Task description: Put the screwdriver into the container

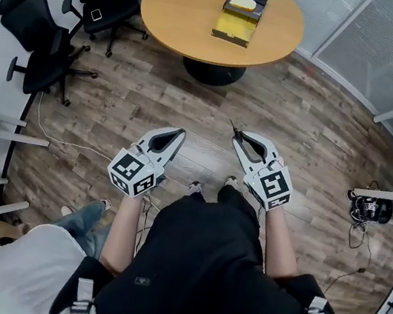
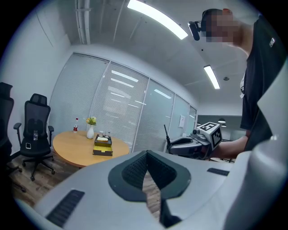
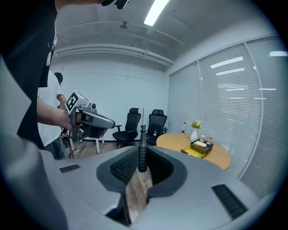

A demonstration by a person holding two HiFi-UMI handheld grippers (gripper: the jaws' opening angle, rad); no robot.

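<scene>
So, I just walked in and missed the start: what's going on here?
A person holds a gripper in each hand. The right gripper grips a screwdriver by its handle, shaft sticking out past the jaws; the left gripper is shut and empty. The yellow container waits on the round table, some way ahead.

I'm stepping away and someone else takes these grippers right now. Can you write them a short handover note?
Left gripper: jaws together, nothing in them.
Right gripper: shut on the screwdriver by its handle, shaft pointing up.
Container: the black-and-yellow box, probably the target, sits on the round table, across the floor from both grippers.
Done: the screwdriver is picked up and in hand.
Left: carry it to the table, lower it into the box, open the right jaws.
</scene>
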